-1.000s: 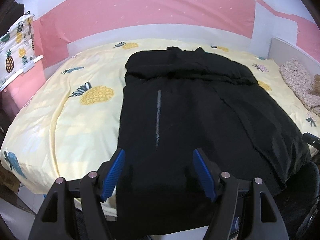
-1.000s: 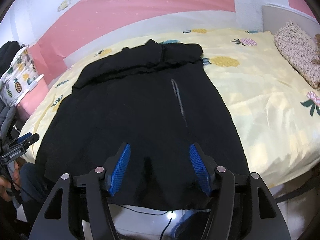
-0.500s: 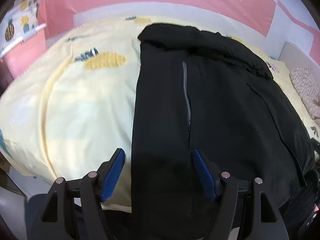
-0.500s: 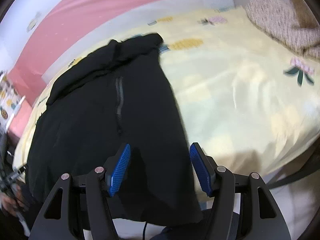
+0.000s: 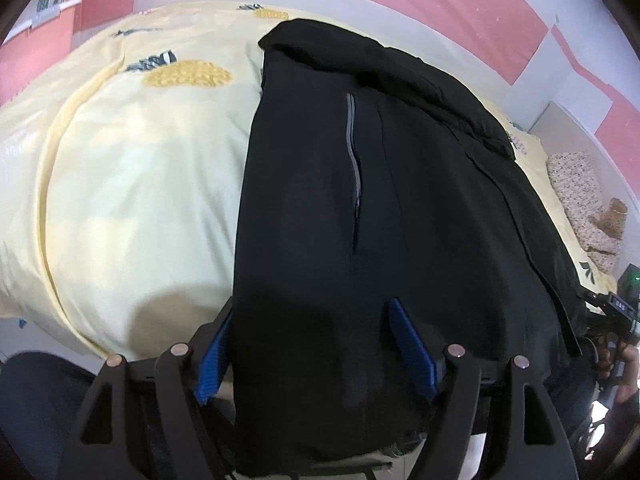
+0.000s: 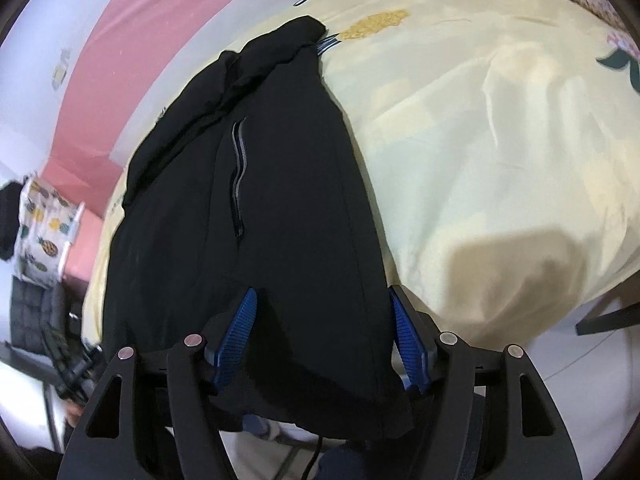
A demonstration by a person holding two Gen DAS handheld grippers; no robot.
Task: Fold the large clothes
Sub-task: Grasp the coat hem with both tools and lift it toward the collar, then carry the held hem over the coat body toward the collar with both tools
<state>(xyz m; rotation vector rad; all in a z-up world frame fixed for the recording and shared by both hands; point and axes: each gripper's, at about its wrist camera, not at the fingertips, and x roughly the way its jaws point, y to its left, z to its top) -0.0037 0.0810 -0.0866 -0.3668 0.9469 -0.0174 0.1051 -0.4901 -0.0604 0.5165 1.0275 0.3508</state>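
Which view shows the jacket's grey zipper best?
The left wrist view: the zipper runs long and near the centre of the jacket, sharply lit. The right wrist view shows the zipper too, but shorter and at a slant.

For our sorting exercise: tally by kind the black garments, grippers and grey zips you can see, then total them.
Black garment: 1
Grippers: 2 (left gripper, right gripper)
Grey zips: 2 (left-side zip, right-side zip)
Total: 5
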